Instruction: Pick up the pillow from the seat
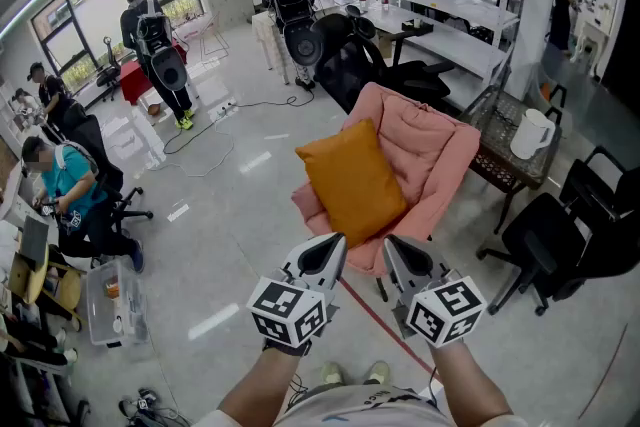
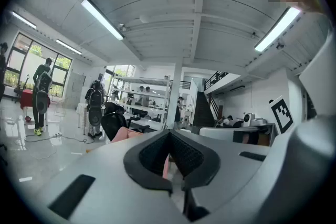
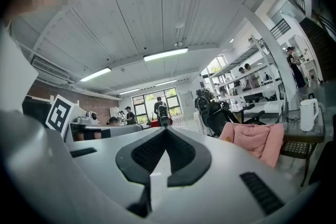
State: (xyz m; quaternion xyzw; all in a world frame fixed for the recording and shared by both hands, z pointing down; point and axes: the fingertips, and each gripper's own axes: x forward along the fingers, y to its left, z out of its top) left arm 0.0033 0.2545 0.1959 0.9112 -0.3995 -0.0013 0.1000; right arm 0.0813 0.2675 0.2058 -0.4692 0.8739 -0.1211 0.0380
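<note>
Pillow [image 1: 352,180] — orange — leans on the pink seat [image 1: 432,147] mid-frame in head view; only the gripper views show the left gripper [image 2: 169,150] and right gripper [image 3: 163,145] jaws clenched, empty.

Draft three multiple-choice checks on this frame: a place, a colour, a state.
1. The pillow lies: A) on the floor B) on the pink chair C) on a desk
2. Pillow colour: A) orange B) blue C) white
3. Left gripper and right gripper: A) both open B) both shut, empty C) both shut on the pillow
Answers: 1 B, it rests on the chair's cushion; 2 A, plainly orange in the head view; 3 B, each gripper view shows the pads together with nothing between, short of the pillow.
</note>
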